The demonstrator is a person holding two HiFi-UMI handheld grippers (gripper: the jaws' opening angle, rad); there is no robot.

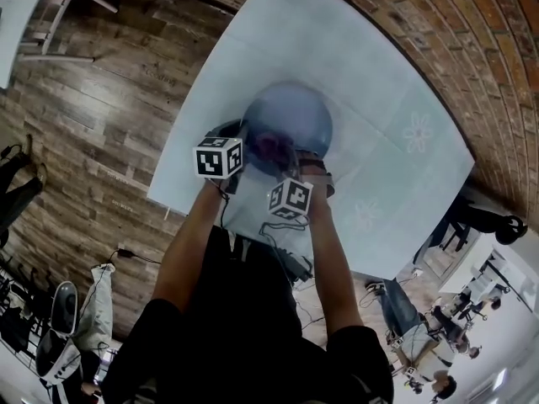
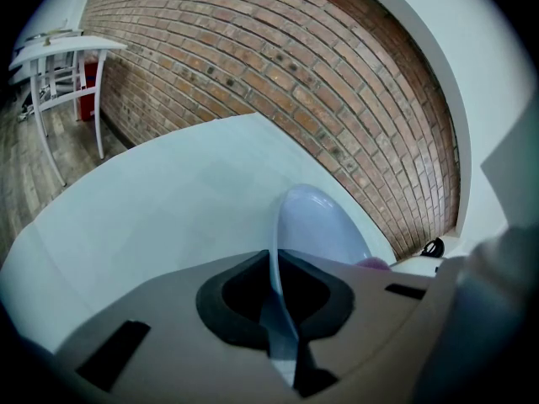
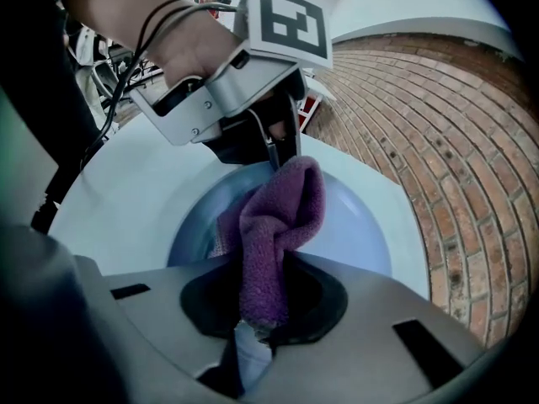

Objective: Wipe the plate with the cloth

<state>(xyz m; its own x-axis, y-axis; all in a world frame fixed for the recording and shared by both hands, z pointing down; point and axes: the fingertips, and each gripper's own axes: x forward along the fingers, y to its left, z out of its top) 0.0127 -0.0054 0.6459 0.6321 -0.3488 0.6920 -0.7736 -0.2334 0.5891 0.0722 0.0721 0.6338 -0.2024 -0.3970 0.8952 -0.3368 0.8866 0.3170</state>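
A pale blue plate (image 1: 290, 120) is held tilted above the table. My left gripper (image 2: 278, 305) is shut on the plate's (image 2: 316, 225) near rim, which runs edge-on between its jaws. My right gripper (image 3: 257, 310) is shut on a purple cloth (image 3: 278, 217), and the cloth's free end lies against the plate's (image 3: 354, 234) face. The right gripper view also shows the left gripper (image 3: 282, 146) clamped on the plate's far rim. In the head view both marker cubes, left (image 1: 219, 157) and right (image 1: 290, 199), sit at the plate's near side, with the cloth (image 1: 271, 147) between them.
A white table (image 1: 370, 141) lies beneath the plate, with faint flower prints on its top. A brick wall (image 2: 278, 66) runs behind it. A white stand (image 2: 63, 66) is on the wood floor at far left. People sit far off at lower right in the head view.
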